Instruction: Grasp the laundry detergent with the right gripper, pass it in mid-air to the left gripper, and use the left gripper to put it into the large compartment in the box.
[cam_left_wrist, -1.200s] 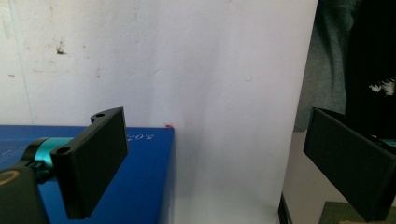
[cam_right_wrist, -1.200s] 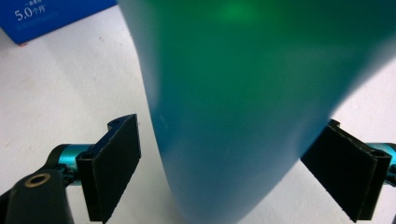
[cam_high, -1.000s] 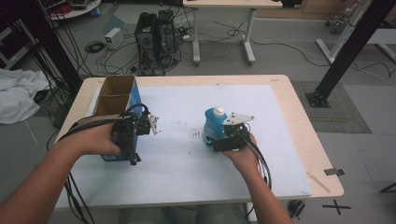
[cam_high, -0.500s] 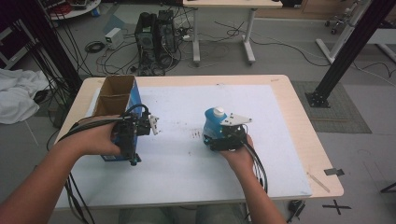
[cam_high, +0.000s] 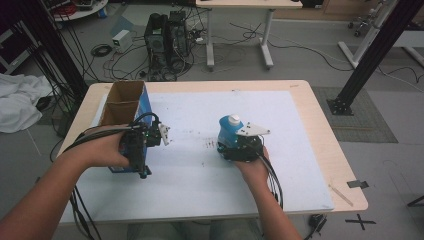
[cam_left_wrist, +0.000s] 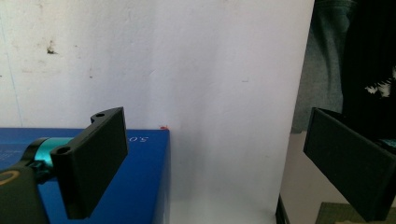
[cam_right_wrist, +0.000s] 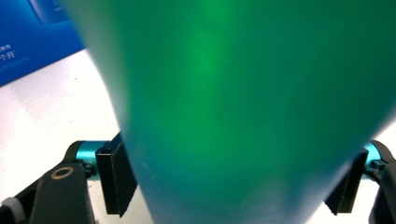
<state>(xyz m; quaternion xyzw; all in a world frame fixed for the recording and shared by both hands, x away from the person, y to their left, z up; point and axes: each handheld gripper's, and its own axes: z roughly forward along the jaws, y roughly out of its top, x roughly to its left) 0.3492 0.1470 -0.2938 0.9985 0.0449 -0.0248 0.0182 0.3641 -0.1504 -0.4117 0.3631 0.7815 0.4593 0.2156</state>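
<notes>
Now the right gripper (cam_high: 231, 142), its jaws just closing, hugs the blue bottle (cam_high: 228, 131) mid-table, unlifted; the left gripper (cam_high: 161, 134), jaws spread and empty, waits beside the open box (cam_high: 122, 102) near the left edge.

bottle (cam_high: 228, 131): blue, white cap, upright, mid-table
box (cam_high: 125, 107): blue carton, top open, at bottle's nine o'clock

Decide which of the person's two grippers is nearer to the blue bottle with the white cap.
Right. The right gripper has the blue bottle between its jaws, which have just been closing on it. The left gripper is well across the table, by the blue box.
</notes>
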